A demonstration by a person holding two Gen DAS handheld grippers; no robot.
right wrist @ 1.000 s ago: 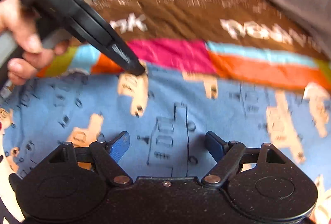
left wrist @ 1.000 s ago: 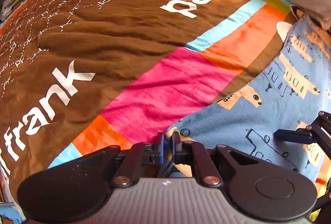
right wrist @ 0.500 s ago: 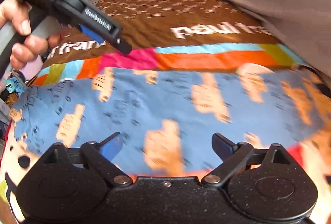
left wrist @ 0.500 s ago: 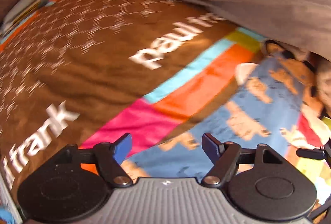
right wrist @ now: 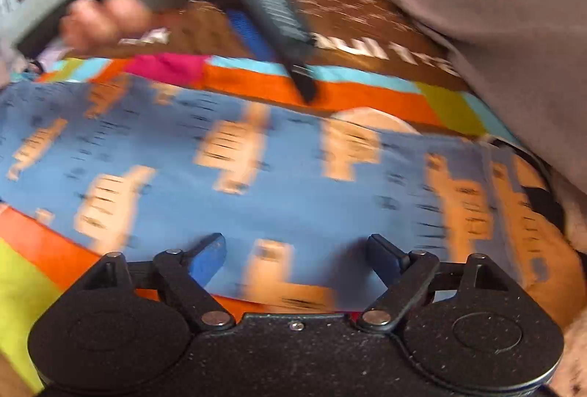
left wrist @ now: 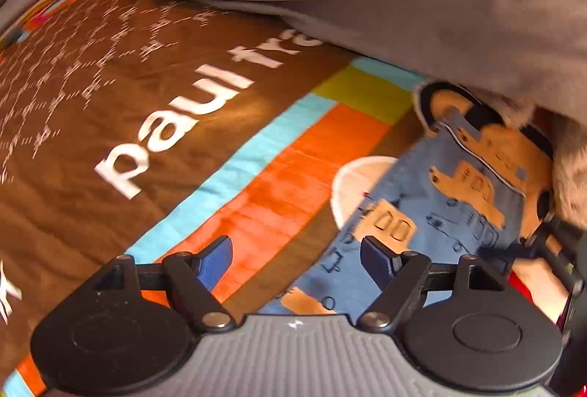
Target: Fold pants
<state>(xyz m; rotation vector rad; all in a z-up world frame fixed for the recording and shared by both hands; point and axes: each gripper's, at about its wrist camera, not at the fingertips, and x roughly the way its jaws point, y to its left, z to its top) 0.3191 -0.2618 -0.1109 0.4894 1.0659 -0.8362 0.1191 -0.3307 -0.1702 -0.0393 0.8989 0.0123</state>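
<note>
Blue pants (right wrist: 293, 184) lengthwise across the bedspread (left wrist: 110, 213) — left tool (left wrist: 295, 255) and right tool (right wrist: 295, 255) both spread wide (nothing gripped)

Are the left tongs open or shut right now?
Open: the left tongs show a wide gap between their blue tips, empty, above the pants.

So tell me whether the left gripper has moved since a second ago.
Yes. The left gripper has released the blue pants and shifted right along the bedspread's orange stripe, from the pink patch, now open above the pants' far edge.
</note>
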